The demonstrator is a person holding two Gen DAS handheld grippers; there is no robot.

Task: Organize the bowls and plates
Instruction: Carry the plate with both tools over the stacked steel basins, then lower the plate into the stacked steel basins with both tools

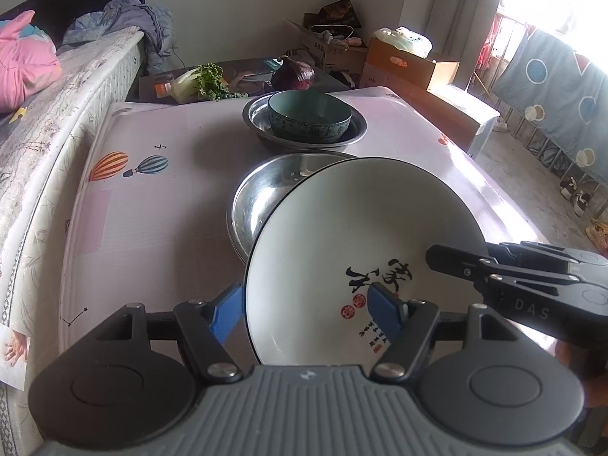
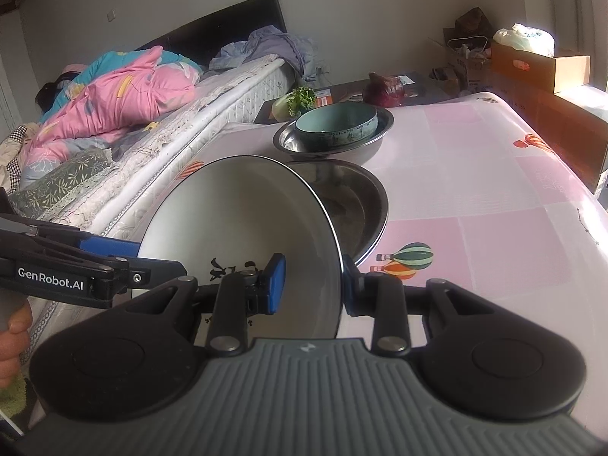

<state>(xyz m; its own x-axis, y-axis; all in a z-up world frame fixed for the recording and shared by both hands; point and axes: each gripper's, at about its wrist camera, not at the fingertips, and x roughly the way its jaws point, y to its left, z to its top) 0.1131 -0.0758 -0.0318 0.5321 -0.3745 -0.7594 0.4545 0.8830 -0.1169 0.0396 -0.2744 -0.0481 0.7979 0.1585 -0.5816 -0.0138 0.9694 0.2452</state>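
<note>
Both grippers clamp one white plate (image 1: 342,250): left wrist view, left gripper (image 1: 307,309) pinches its near-left rim, right gripper (image 1: 456,262) grips the right rim; plate tilts above steel basin (image 1: 262,197) on pink table (image 1: 159,197), teal bowl (image 1: 309,117) in a second steel basin (image 1: 304,129) beyond. Right wrist view, right gripper (image 2: 315,283) pinches the plate's (image 2: 243,212) right rim, left gripper (image 2: 110,252) at its left rim, basin (image 2: 361,205) just behind.

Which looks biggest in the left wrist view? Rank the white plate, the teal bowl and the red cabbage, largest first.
1. white plate, though it is nearest the camera, which inflates it
2. teal bowl
3. red cabbage, farthest away and partly hidden behind the bowl
</note>
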